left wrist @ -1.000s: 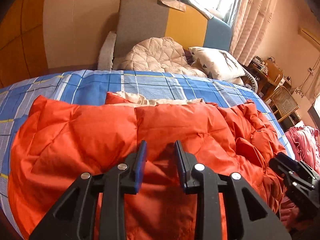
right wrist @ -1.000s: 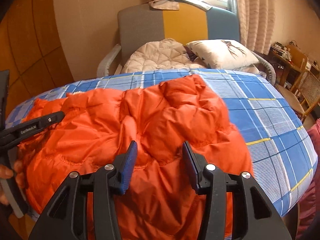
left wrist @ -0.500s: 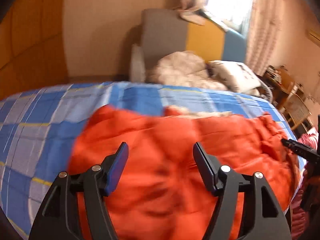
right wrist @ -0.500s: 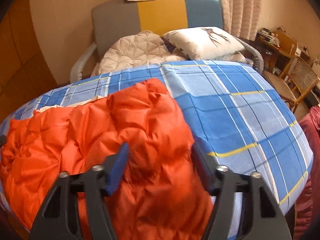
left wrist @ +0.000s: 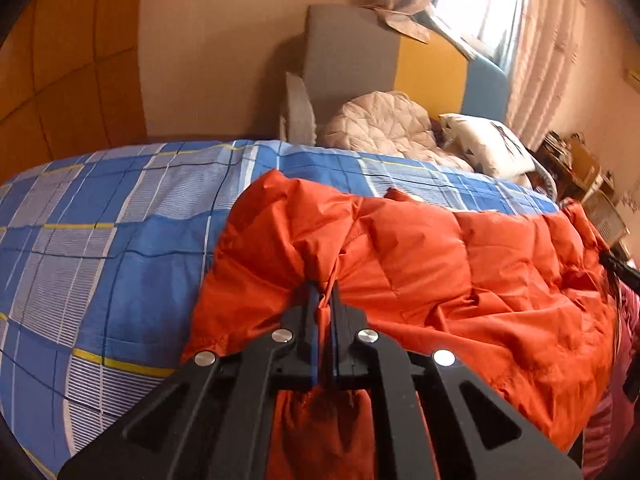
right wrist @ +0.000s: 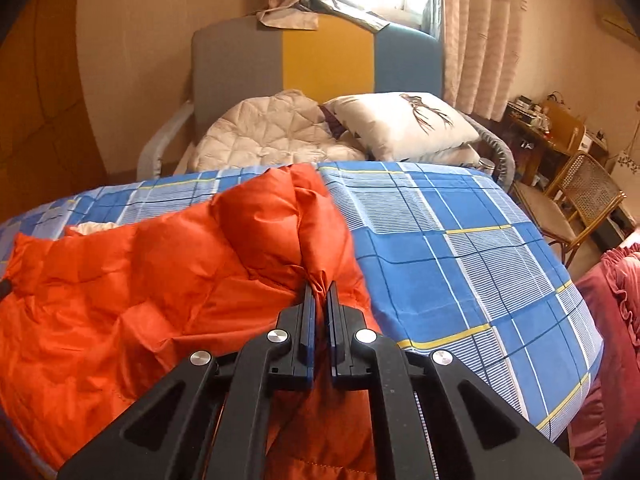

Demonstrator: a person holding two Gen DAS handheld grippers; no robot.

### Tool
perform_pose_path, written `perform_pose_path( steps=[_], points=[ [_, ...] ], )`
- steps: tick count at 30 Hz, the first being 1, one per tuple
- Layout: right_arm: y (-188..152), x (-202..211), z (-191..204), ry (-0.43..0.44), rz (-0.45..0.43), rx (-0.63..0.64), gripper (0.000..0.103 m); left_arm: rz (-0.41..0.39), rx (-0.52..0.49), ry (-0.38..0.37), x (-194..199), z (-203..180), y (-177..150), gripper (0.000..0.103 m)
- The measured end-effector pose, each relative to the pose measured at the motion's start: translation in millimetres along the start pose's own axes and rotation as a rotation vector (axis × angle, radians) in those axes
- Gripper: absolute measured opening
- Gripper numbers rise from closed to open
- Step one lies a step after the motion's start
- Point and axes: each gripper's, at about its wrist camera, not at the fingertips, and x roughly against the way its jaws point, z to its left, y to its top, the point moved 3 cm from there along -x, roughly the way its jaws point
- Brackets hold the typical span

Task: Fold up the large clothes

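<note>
An orange quilted down jacket lies across a bed with a blue plaid sheet. My left gripper is shut on a pinched fold at the jacket's left near edge. In the right wrist view the same jacket spreads to the left, and my right gripper is shut on a bunched fold at its right near edge. Fabric hangs down below both sets of jaws. A cream lining shows at the jacket's far edge.
Behind the bed stands a grey, yellow and blue armchair holding a beige quilted garment and a white pillow. A wicker chair and a cluttered desk stand at the right. Pink fabric lies beside the bed's right edge.
Both grippers were open over the jacket and have now closed on folds at its near edge. The left one slid left along the jacket, the right one slid right.
</note>
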Motion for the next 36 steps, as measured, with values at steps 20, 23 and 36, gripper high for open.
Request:
perform_pose_path(
  steps=[20, 23, 36],
  points=[
    [-24, 19, -28, 0.119, 0.016, -0.224, 0.06, -0.089, 0.022, -0.03, 55, -63, -23, 0.039],
    [-40, 34, -37, 0.148, 0.023, -0.25, 0.06, -0.075, 0.016, -0.098, 57, -92, -34, 0.039],
    [-117, 33, -80, 0.363, 0.135, -0.519, 0.076, 0.012, -0.011, -0.125, 9, -138, -49, 0.038]
  ],
)
